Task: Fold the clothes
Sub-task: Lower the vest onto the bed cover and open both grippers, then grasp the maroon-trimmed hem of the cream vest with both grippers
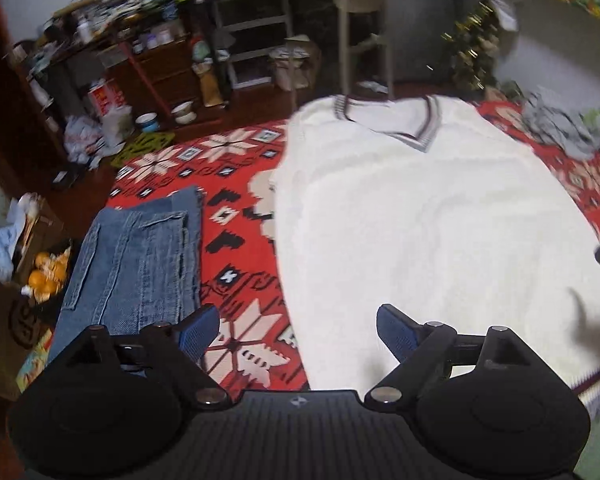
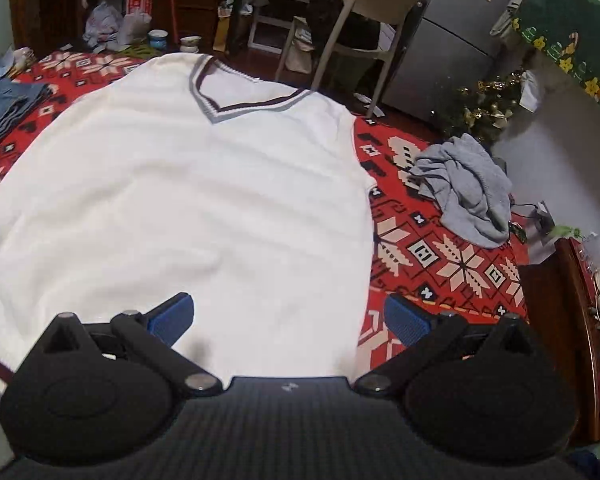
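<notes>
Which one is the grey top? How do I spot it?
Find the big red patterned rug. The white sweater lies flat across its middle; right of that sits the grey top. It is the only crumpled heap; the jeans are folded.

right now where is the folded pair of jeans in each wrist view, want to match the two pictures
Left wrist: the folded jeans lie at lower left on the red patterned rug, left of the white sweater.
Right wrist: the same jeans show only as a strip at the far left edge, upper half.
Shared landmark: the sweater's striped V-neck collar, at the top of the sweater in both.
</notes>
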`<state>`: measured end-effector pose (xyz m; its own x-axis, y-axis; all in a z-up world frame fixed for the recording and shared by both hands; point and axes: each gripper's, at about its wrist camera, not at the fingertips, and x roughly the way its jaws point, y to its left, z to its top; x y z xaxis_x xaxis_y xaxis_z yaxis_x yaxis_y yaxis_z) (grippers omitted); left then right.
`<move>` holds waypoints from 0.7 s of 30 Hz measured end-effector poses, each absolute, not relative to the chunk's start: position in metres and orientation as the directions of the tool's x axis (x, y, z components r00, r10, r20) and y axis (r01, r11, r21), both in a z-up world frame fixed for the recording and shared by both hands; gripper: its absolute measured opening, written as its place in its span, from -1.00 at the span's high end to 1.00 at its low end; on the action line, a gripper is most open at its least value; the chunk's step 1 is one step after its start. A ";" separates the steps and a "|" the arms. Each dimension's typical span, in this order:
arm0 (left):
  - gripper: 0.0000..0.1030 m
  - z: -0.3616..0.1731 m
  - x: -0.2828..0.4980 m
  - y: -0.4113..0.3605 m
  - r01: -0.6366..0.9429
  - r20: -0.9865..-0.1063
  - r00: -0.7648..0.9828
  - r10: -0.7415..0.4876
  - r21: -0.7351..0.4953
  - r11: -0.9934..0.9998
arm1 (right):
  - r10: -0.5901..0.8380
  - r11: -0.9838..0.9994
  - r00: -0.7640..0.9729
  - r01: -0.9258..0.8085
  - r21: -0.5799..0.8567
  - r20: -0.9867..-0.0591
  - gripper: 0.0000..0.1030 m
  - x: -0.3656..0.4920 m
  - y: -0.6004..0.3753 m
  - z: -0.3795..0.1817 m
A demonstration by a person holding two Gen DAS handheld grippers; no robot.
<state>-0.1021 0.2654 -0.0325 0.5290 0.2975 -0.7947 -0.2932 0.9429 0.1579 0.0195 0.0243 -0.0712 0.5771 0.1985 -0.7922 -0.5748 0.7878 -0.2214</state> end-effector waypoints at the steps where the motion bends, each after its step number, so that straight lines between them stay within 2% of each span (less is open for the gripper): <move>1: -0.66 -0.032 -0.101 0.260 -0.261 -0.797 0.530 0.289 0.171 0.950 | 0.202 0.798 0.571 -0.567 -0.205 -0.796 -0.99 0.020 0.023 -0.069; 6: -0.66 -0.036 -0.108 0.251 -0.350 -0.780 0.541 0.315 0.131 0.927 | 0.200 0.816 0.515 -0.558 -0.149 -0.833 -0.99 0.025 0.018 -0.068; 9: -0.66 -0.037 -0.113 0.251 -0.399 -0.791 0.520 0.321 0.108 0.911 | 0.209 0.837 0.548 -0.528 -0.141 -0.810 -0.99 0.021 0.007 -0.062; 11: -0.66 -0.039 -0.116 0.254 -0.436 -0.815 0.493 0.305 0.073 0.897 | 0.210 0.862 0.579 -0.489 -0.130 -0.788 -0.99 0.019 -0.003 -0.057; 13: -0.63 -0.043 -0.117 0.261 -0.467 -0.858 0.456 0.238 -0.004 0.884 | 0.203 0.885 0.560 -0.455 -0.094 -0.803 -0.98 0.021 -0.013 -0.058; 15: -0.54 -0.050 -0.121 0.267 -0.482 -0.889 0.433 0.147 -0.091 0.871 | 0.210 0.903 0.518 -0.427 -0.038 -0.830 -0.82 0.023 -0.024 -0.061; 17: -0.25 -0.056 -0.126 0.269 -0.509 -0.907 0.406 0.108 -0.127 0.851 | 0.223 0.916 0.464 -0.402 0.021 -0.857 -0.58 0.023 -0.036 -0.065; 18: -0.17 -0.058 -0.130 0.270 -0.527 -0.914 0.393 0.103 -0.132 0.840 | 0.226 0.919 0.446 -0.393 0.037 -0.866 -0.45 0.021 -0.042 -0.068; 21: -0.05 -0.066 -0.141 0.271 -0.561 -0.931 0.359 0.064 -0.161 0.812 | 0.240 0.924 0.379 -0.371 0.091 -0.894 -0.15 0.014 -0.059 -0.078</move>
